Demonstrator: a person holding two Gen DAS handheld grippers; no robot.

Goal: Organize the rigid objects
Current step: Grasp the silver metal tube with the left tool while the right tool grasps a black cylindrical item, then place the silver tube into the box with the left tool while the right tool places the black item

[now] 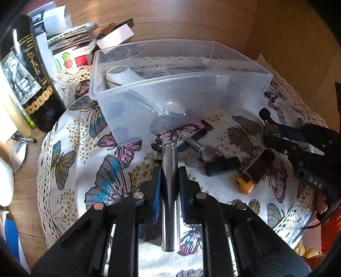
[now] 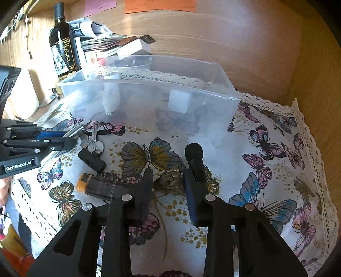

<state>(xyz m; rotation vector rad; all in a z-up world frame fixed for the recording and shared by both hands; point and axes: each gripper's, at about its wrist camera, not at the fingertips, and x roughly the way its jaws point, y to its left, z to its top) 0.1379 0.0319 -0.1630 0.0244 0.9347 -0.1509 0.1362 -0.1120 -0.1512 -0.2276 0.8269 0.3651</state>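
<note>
cloth (image 2: 245,149) with butterflies covers the wooden table (image 1: 191,19), and everything sits on it. biggest on the cloth is the clear plastic bin (image 1: 119,119), at 12 o'clock from both grippers. inside it lie a white tube thing (image 1: 125,77) at the 9 o'clock end and a small white cube (image 2: 179,103) more toward 3 o'clock.

at 10 o'clock from the bin stands a dark bottle (image 2: 64,42) with a gold label, upright, with a pile of papers and boxes (image 1: 70,38) beside it.

left gripper (image 1: 169,183) is clamped on a shiny metal tube (image 1: 169,162). the tube runs straight along between the blue pads, with its ringed end pointing to 12 o'clock, just short of the bin wall.

right gripper (image 2: 168,181) has its fingers pulled in tight around a small dark gold lump (image 2: 170,181) with a little black fuzzy microphone (image 2: 195,155) at the 1 o'clock side, leaning on the blue pad. you cannot tell how firmly the lump is squeezed.

smaller things lie loose on the cloth between the two grippers. a brown thing with an orange cap (image 2: 100,186) lies flat at 9 o'clock from the right gripper. a small black block (image 2: 92,160) sits at 10 o'clock from it. a little clear glass piece (image 1: 207,152) lies just beside the metal tube, at 2 o'clock from the left gripper.
</note>
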